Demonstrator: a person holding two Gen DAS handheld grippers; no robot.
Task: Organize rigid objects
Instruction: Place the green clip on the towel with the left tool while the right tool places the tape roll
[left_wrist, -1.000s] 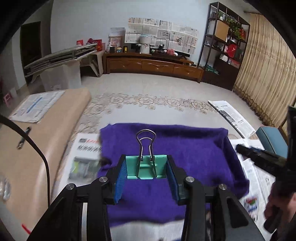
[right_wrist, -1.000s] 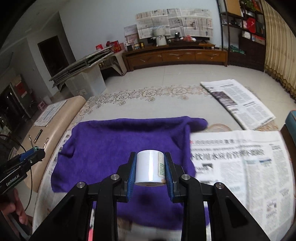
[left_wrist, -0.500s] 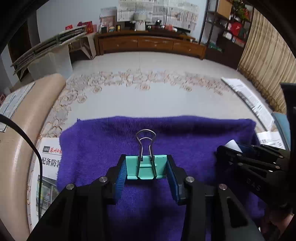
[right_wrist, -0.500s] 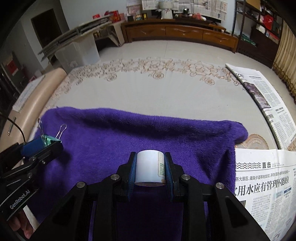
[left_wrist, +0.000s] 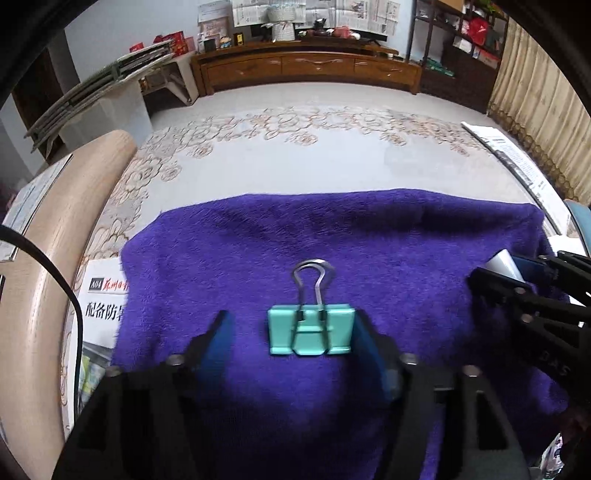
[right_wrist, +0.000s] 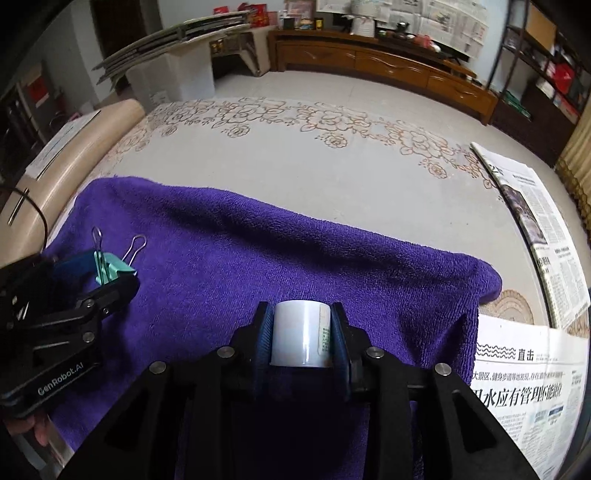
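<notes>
Between the left gripper's (left_wrist: 291, 332) parted jaws lies the clip (left_wrist: 311, 328) on the towel (left_wrist: 369, 251); right gripper (right_wrist: 301, 338) clamps the roll (right_wrist: 301, 332).

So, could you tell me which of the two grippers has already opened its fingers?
The left gripper: its fingers stand apart around the teal binder clip, whereas the right gripper clamps the white roll.

A home living room: beyond the left claw (left_wrist: 291, 347) lie a flowered carpet (left_wrist: 295, 147), a long wooden cabinet (left_wrist: 306, 70), curtains (left_wrist: 535, 103) and shelves (left_wrist: 469, 44).
</notes>
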